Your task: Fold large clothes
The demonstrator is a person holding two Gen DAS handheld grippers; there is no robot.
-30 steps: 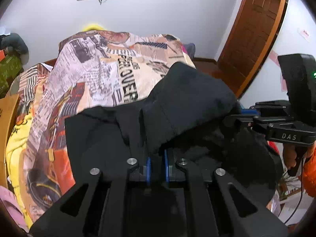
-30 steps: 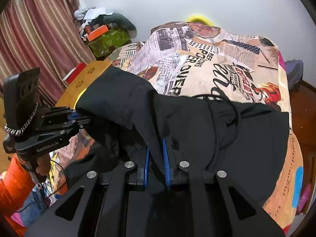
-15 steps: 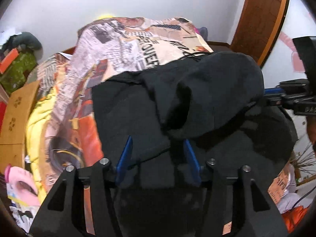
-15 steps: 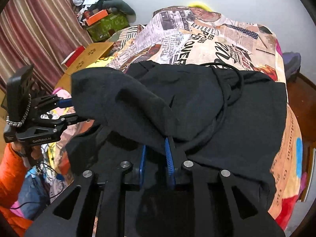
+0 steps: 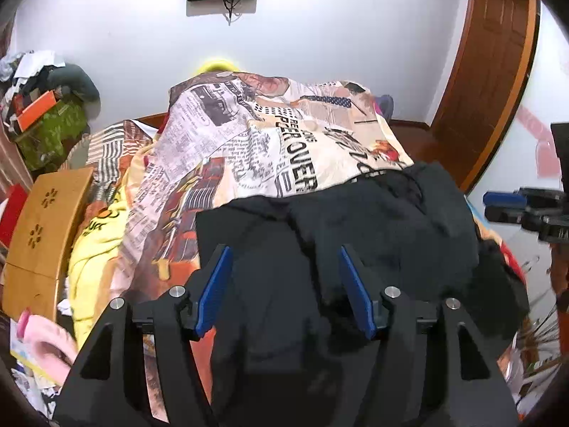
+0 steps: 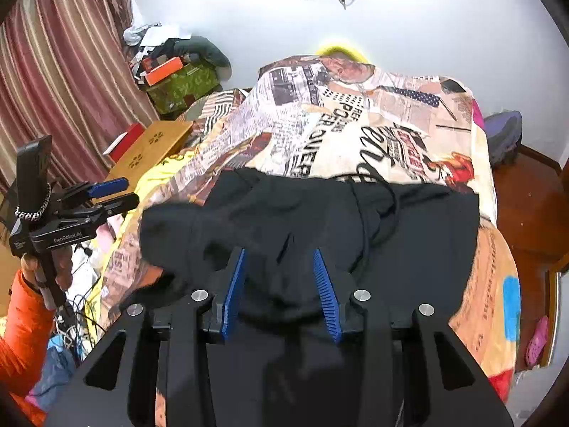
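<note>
**Black garment on bed, both tools released above its near edge**

Left wrist view. One black garment (image 5: 355,235) is recorded, lying on the bed (image 5: 270,149) over a newspaper-print cover. It spreads directly ahead of and below the left tool (image 5: 286,284), and continues toward the right of the view; a folded-over bulge sits at its far right. Its long axis is judged to run across the view, left to right. The left tool is catalogued as wide and opening; cloth is seen in the gap below, but neither blue pad presses on it. One further tool, the right tool (image 5: 505,206), is noted at the right edge, apart from the cloth, its gap narrow as seen from here.

Right wrist view. The same single garment (image 6: 409,242) is listed, with one drawcord looped across its middle. It lies ahead of the right tool (image 6: 279,290) and extends mostly rightward. The right tool is moderately wide and opening, cloth beneath but ungripped. The left tool (image 6: 113,194) is held clear at the left by one hand (image 6: 46,267) in an orange sleeve.

Counts: one garment, two tools, one bed. The right tool is judged nearer the folded flap's edge.
</note>
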